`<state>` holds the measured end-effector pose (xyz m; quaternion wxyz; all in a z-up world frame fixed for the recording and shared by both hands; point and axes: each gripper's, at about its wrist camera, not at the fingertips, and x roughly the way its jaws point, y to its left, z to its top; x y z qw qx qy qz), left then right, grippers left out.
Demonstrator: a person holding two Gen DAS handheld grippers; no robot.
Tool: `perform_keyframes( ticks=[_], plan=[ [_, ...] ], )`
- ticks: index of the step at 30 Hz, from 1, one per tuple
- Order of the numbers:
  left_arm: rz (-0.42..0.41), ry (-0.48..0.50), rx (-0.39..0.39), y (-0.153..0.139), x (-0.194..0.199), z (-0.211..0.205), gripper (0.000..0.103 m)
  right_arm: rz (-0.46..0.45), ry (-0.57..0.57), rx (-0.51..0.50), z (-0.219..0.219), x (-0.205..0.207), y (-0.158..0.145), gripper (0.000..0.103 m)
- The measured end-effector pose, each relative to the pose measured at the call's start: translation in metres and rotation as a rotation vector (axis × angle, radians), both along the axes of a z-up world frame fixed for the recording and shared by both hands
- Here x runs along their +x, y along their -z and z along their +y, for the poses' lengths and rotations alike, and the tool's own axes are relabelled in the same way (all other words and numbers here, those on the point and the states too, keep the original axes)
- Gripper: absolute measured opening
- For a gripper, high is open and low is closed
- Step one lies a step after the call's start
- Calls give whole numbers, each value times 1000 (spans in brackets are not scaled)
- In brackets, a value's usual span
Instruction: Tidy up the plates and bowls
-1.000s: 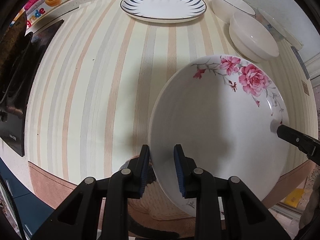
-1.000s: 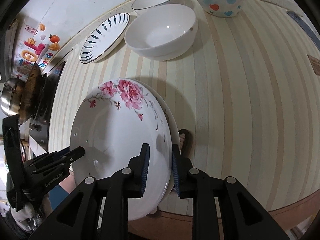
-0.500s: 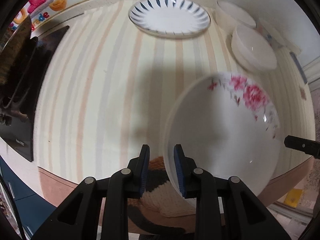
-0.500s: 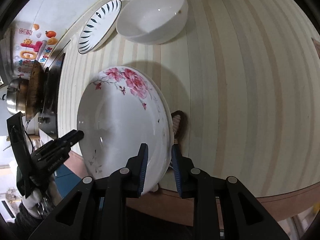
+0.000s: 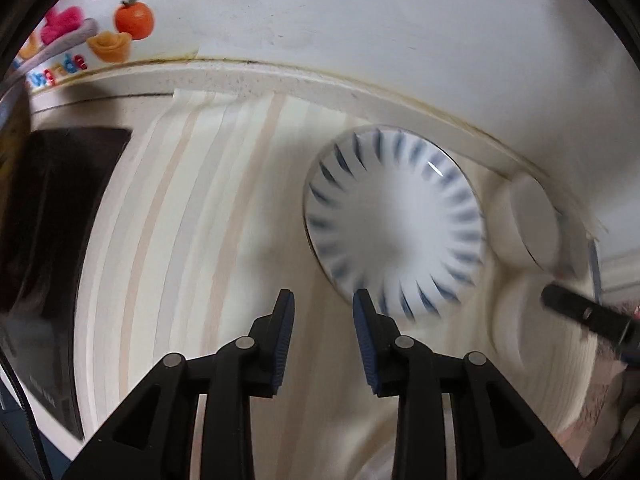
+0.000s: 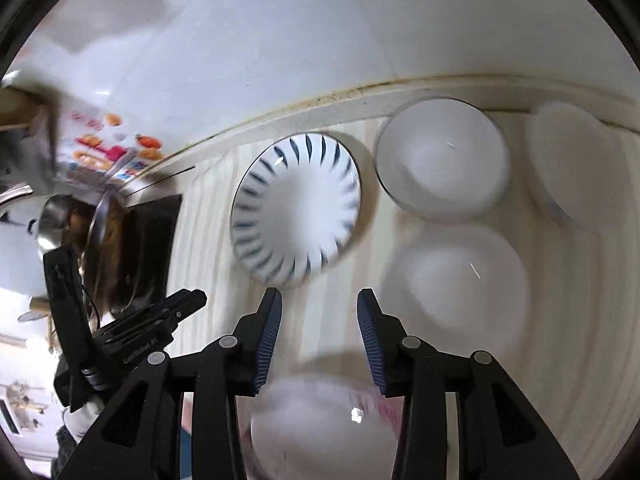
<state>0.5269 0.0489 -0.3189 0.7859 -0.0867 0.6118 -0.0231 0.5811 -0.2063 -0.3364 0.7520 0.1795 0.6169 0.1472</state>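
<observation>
A white plate with blue radial dashes point(image 5: 394, 220) lies on the striped counter near the back wall; it also shows in the right wrist view point(image 6: 296, 208). My left gripper point(image 5: 323, 336) is open and empty, just in front of its near rim. My right gripper point(image 6: 318, 336) is open and empty, a little short of that plate. The rose-patterned plate point(image 6: 320, 420) lies blurred below my right gripper. White bowls point(image 6: 442, 160) point(image 6: 456, 280) stand right of the blue plate. The other gripper's tip point(image 5: 584, 312) shows at the right in the left wrist view.
A black cooktop point(image 5: 48, 248) lies at the left, with a pot and lid point(image 6: 80, 236) on it. A third bowl point(image 6: 576, 160) stands at the far right. The white wall with fruit stickers point(image 5: 120, 28) rises behind the counter.
Both grippers have opened and let go of the rose plate, and moved forward toward the blue-dashed plate. The rose plate now lies below the right gripper.
</observation>
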Motion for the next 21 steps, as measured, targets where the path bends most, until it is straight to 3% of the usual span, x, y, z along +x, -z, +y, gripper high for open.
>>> perform_keyframes(
  ticks=[3,10,15,21],
  plan=[
    [15,-6,4,16,30,5,28,23,-4,-77,15,32,27,42],
    [66,38,23,50,72,4,28,53,28,-131,23,61,67,28],
    [32,75,-4,60,73,-2,19,41,61,-172,24,66,77,15],
    [4,74,6,58,57,-2,18,13,45,-193,26,60,75,14]
  ],
)
